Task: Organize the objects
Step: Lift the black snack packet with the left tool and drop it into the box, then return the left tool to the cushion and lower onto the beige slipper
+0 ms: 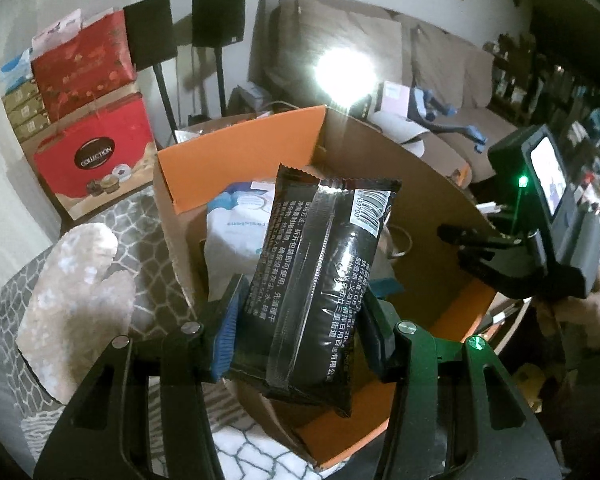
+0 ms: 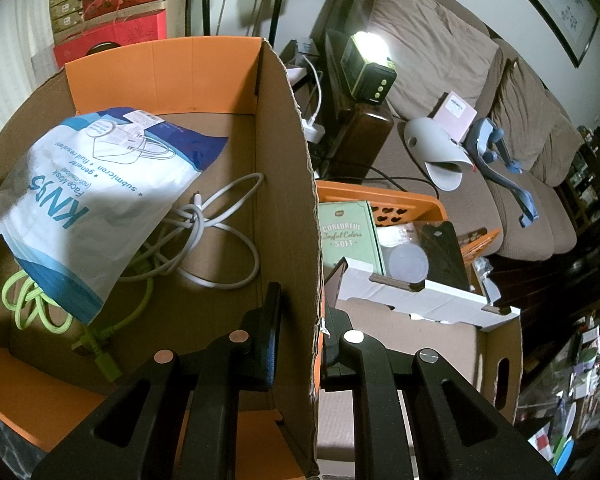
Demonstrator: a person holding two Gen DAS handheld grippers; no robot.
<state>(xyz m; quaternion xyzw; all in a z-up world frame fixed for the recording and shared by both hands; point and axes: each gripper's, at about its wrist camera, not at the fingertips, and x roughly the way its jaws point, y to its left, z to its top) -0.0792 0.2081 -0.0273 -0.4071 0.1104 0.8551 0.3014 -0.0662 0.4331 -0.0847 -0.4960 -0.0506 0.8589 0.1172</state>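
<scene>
1. Landmark: the cardboard box (image 2: 284, 184) with orange flaps, standing open.
2. Already inside the box, judging by how things lie: a white-and-blue face mask bag (image 2: 88, 200) leaning toward its left side, a white cable (image 2: 224, 236) coiled on the floor of the box beside the bag, and a green cable (image 2: 40, 304) partly under the bag.
3. In hand: the left claw (image 1: 300, 320) is clamped on a black foil packet (image 1: 320, 272), pads pressing its two long edges; the packet hangs above the box opening, over the mask bag, not yet set down.
4. The right claw (image 2: 300, 332) is pinched nearly shut on the box's right wall (one finger inside, one outside), apparently steadying it.
5. Left to do, as a judgement: drop the packet into the box, then perhaps deal with a fuzzy beige slipper (image 1: 76, 312) lying on the patterned rug left of the box.
6. Right of the box sits an orange basket (image 2: 404, 204) holding other items; whether these still need sorting cannot be told.
</scene>
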